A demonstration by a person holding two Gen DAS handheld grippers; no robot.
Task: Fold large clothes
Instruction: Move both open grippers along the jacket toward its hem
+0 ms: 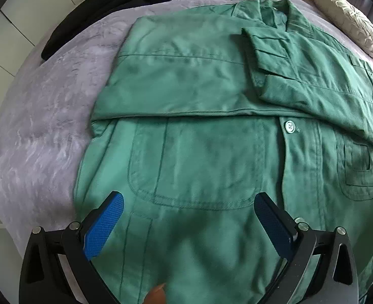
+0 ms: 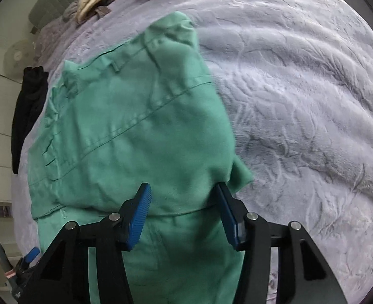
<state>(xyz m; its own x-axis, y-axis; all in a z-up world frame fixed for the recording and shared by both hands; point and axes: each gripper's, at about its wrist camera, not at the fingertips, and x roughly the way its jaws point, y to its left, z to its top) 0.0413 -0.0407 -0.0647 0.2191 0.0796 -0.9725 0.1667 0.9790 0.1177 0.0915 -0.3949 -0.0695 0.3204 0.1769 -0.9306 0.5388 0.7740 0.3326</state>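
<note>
A green work jacket (image 1: 191, 96) lies on a lilac bedspread (image 1: 41, 131), front up. Both sleeves are folded across its chest, and a white button (image 1: 289, 126) shows at the placket. My left gripper (image 1: 189, 202) is open over the lower hem, its jaws on either side of the rounded pocket (image 1: 196, 162), holding nothing. In the right wrist view the jacket (image 2: 135, 126) fills the left half. My right gripper (image 2: 185, 192) is open over the jacket's right edge, with cloth lying between the blue pads (image 2: 140, 215) but not pinched.
A black garment (image 1: 115, 7) lies at the bed's far left edge and shows in the right wrist view (image 2: 29, 106) too. Beige patterned pillows (image 1: 351, 22) sit at the head of the bed. Bare bedspread (image 2: 300, 101) spreads to the jacket's right.
</note>
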